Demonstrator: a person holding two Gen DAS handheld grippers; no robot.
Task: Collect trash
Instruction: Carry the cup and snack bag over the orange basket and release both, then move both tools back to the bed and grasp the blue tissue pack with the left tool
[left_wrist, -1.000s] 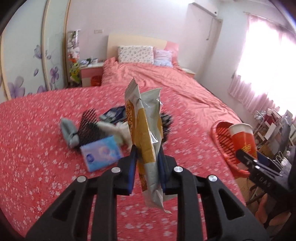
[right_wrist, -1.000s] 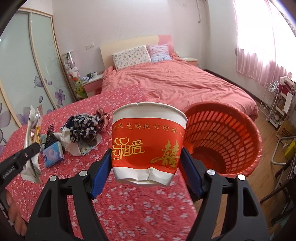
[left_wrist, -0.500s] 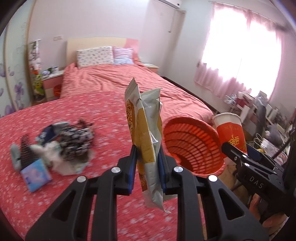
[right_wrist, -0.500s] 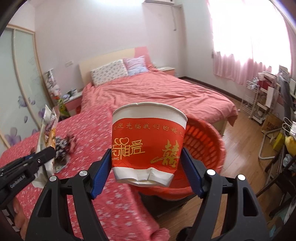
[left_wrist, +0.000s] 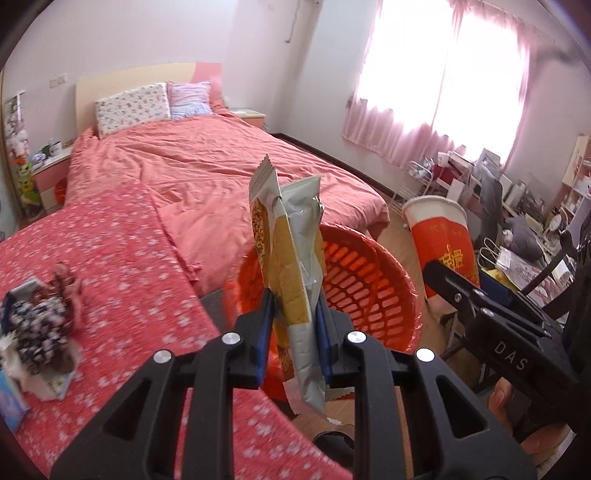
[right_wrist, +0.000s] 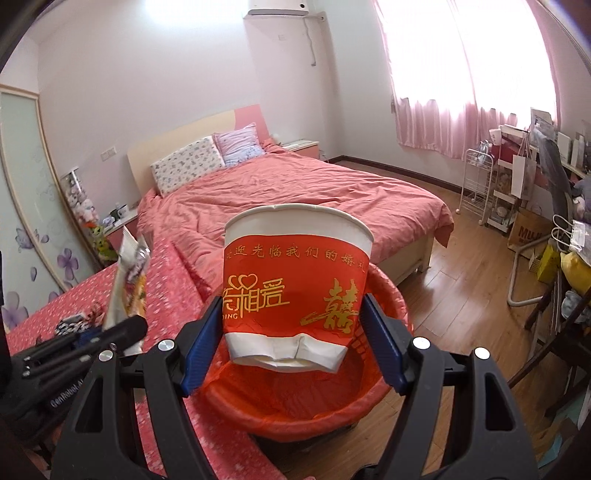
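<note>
- A large bed (right_wrist: 295, 192) with a coral-pink cover fills the far half of the room, two pillows (right_wrist: 207, 162) at its headboard.
- Nearer and to the left, a surface under a red cloth with small white flowers (left_wrist: 110, 258) carries a blurred heap of clutter (left_wrist: 37, 325) on its left side.
- A round red slatted basket (left_wrist: 369, 280) stands on the floor at the near right edge of that cloth, its mouth open upward.
- The right gripper (right_wrist: 291, 332) clamps a paper cup (right_wrist: 295, 288) by its sides, with a blue pad on each flank. The cup is white with a red band and gold characters, upright, dented near its base, and held above the basket.
- The left gripper (left_wrist: 293, 325) pinches a crumpled yellow and silver snack wrapper (left_wrist: 291, 266) between its blue pads. The wrapper stands upright in front of the basket's near left rim.
- Cluttered shelves (right_wrist: 517, 184) line the far right wall beneath pink curtains (right_wrist: 461, 122).
</note>
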